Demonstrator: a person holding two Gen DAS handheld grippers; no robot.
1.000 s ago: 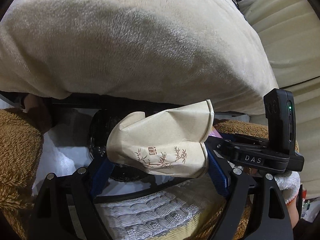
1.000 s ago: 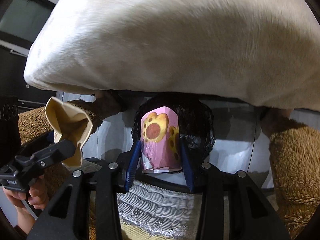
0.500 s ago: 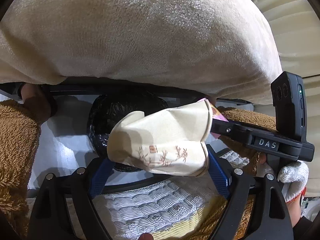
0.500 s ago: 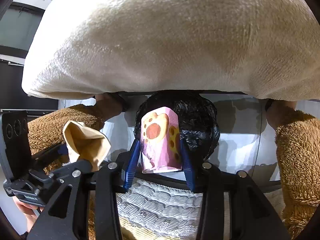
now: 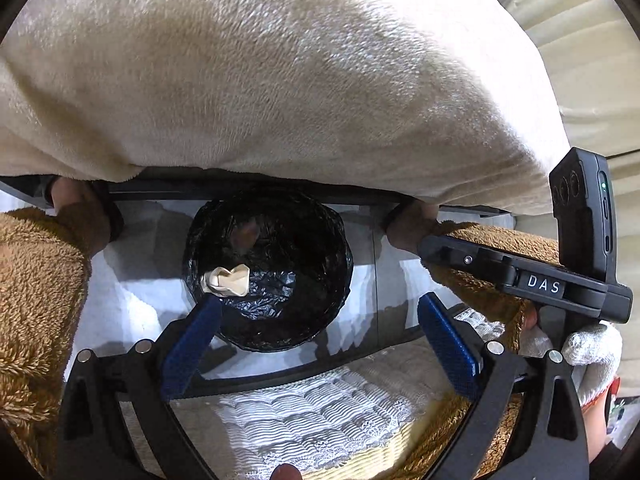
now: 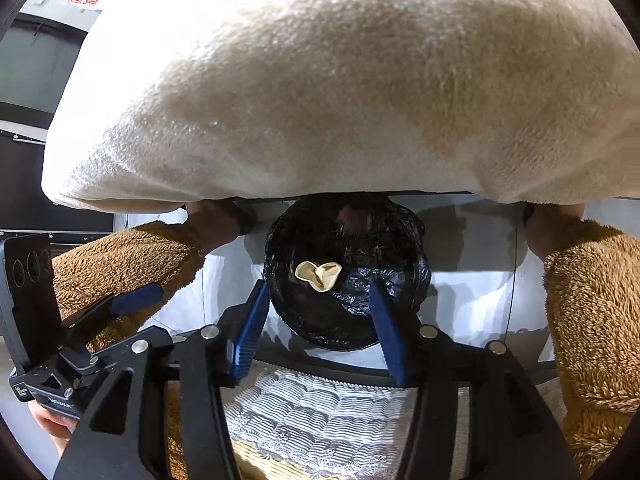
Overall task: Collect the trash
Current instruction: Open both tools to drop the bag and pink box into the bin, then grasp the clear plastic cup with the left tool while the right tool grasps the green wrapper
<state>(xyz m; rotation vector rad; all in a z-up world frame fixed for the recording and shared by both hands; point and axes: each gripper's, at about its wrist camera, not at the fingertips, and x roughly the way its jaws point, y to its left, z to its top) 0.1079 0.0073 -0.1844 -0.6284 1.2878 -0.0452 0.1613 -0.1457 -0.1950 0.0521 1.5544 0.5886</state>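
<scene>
Both tools empty, jaws opening: left tool, right tool. Bin at my 12 o'clock; beige cup already inside.

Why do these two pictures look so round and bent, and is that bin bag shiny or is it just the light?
Left wrist view: fisheye lens bows the blanket and darkens the corners; light glints off the bin bag around the crumpled paper cup. Right wrist view: same bulging; glare on the bag's wrinkles, soft shadows on the white floor, and the right gripper stays sharp.
</scene>
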